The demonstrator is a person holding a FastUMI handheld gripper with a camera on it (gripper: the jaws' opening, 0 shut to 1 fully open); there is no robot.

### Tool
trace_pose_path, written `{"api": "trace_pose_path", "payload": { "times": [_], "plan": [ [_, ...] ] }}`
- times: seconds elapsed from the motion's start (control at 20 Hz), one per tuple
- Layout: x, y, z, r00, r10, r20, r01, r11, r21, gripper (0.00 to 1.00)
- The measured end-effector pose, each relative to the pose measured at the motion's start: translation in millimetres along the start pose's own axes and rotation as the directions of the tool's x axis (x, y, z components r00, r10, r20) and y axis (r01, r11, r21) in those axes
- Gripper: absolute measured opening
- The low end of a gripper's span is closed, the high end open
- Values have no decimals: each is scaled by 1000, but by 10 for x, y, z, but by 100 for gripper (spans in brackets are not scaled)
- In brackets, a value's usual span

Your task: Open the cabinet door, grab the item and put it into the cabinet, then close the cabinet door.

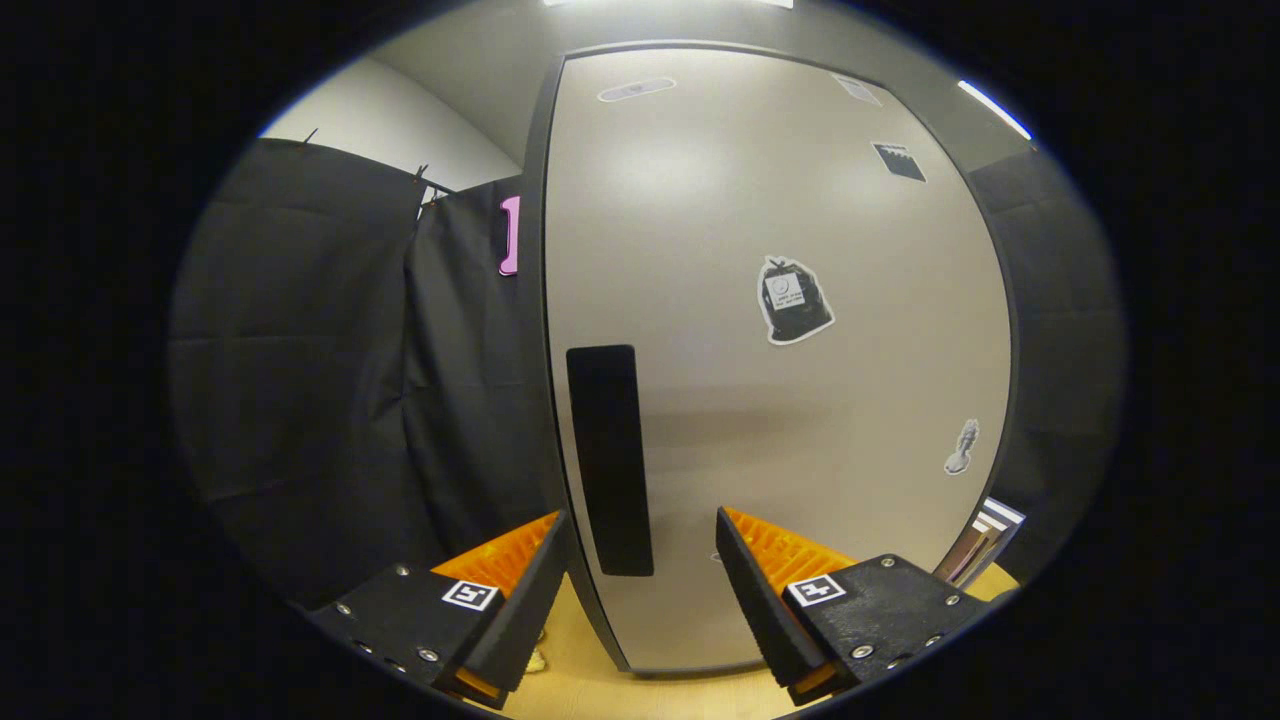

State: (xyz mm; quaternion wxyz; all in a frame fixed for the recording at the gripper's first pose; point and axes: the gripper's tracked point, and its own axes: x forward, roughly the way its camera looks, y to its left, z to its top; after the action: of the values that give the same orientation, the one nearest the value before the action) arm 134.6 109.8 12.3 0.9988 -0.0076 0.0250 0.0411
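A tall pale grey cabinet door [780,330] with a dark frame stands shut right in front of me. Near its left edge sits a vertical black handle strip [610,460]. My gripper [640,560] is open, its fingers spread either side of the lower end of the handle, close to the door but with nothing pressed between them. A few stickers dot the door, one in its middle [793,300] and one low at the right [962,447]. The item to be stowed is hidden from me.
The cabinet stands on a light wooden tabletop [620,690]. Black cloth [330,380] hangs to the left of the cabinet and also to its right. A small pale object [536,660] lies on the wood by the left finger.
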Motion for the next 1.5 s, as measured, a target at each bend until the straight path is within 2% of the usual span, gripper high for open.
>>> {"api": "trace_pose_path", "payload": {
  "times": [0.1,0.15,0.2,0.25,0.3,0.35,0.45,0.7,1.15,1.5],
  "plan": [
    [77,-17,-6,1000,3,-5,-3,1000,2,79],
    [107,11,-10,1000,19,-4,-19,1000,1,70],
    [127,47,-6,1000,29,-1,-29,999,-12,66],
    [133,82,-2,999,39,4,-39,999,-38,56],
    [147,119,-7,999,47,8,-47,996,-75,52],
    [129,107,-16,999,40,12,-38,993,-113,40],
    [142,114,-30,999,40,6,-39,992,-118,36],
    [75,113,-38,998,58,-29,-62,990,-130,29],
    [-484,212,9,993,116,-32,-120,979,-162,29],
    [-728,123,49,969,243,-47,-247,957,-155,29]
  ]
}}
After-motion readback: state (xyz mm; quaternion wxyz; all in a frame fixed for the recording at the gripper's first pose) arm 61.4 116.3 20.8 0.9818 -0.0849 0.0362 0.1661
